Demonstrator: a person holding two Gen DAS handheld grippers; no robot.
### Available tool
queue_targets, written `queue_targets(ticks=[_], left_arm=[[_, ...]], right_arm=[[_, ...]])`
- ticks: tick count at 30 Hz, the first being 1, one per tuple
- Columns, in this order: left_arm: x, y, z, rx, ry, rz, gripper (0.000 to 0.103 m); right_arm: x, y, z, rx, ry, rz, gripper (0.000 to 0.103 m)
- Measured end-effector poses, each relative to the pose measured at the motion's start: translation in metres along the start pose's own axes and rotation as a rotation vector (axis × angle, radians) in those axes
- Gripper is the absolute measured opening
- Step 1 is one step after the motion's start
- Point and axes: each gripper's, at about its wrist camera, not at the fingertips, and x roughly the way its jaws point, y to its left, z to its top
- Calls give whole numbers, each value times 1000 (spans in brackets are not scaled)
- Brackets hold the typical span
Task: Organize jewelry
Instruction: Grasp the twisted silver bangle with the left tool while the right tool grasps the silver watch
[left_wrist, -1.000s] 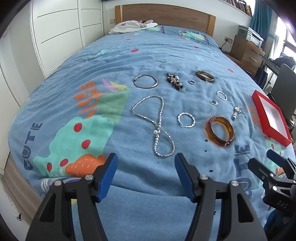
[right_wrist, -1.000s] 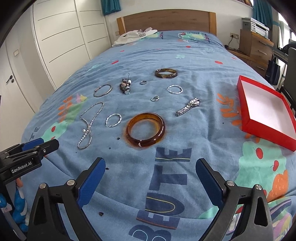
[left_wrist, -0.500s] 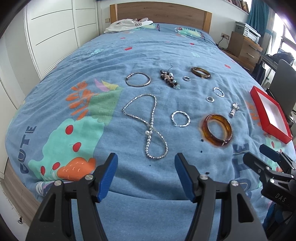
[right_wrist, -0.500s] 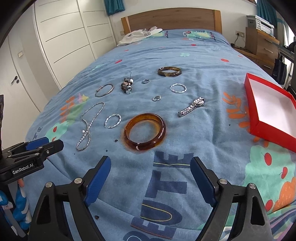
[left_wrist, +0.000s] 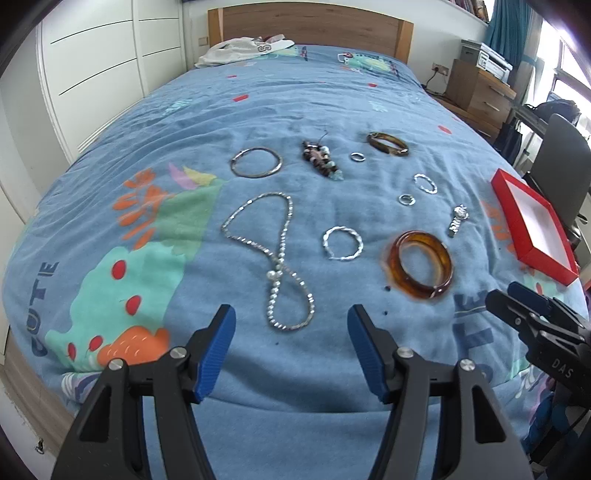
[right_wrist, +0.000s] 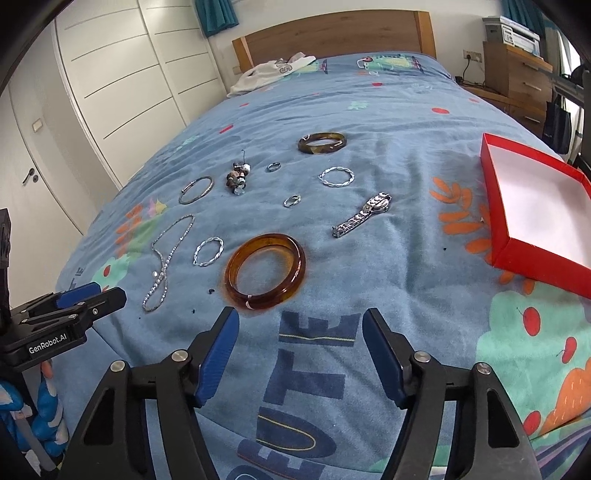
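Note:
Jewelry lies spread on a blue bedspread. A large amber bangle (right_wrist: 265, 271) lies just ahead of my open, empty right gripper (right_wrist: 299, 325); it also shows in the left wrist view (left_wrist: 420, 264). A silver bead necklace (left_wrist: 275, 254) lies just ahead of my open, empty left gripper (left_wrist: 290, 321). A twisted silver bracelet (left_wrist: 342, 243), a silver watch (right_wrist: 364, 214), a thin silver bangle (left_wrist: 256, 167), a bead cluster (left_wrist: 320, 160), a dark amber bangle (right_wrist: 322, 142), a second twisted bracelet (right_wrist: 336, 176) and small rings (right_wrist: 291, 200) lie farther back. An open, empty red box (right_wrist: 539, 201) sits at the right.
White clothing (left_wrist: 243, 50) lies at the headboard. White wardrobes (right_wrist: 122, 85) stand to the left, a wooden dresser (left_wrist: 480, 92) and a dark chair (left_wrist: 561, 158) to the right. The bed's front edge (left_wrist: 295, 417) is just under the grippers. Small dark specks dot the cover near the amber bangle.
Both grippers have moved back a little and tilted; the jewelry sits lower in view. The right gripper's jaws have narrowed but stay open. No jewelry has moved.

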Motion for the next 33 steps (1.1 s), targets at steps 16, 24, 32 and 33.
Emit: queue_targets(ticks=[16, 24, 32, 33], left_arm=[[70, -14, 58, -17, 72, -101, 40], [109, -13, 60, -42, 161, -104, 23], [122, -13, 62, -56, 174, -118, 5], [123, -14, 62, -53, 170, -116, 5]], right_arm=[[33, -39, 68, 60, -16, 19, 56], [76, -54, 78, 122, 57, 24, 56], [101, -63, 88, 164, 77, -4, 46], [103, -64, 89, 167, 76, -8, 41]])
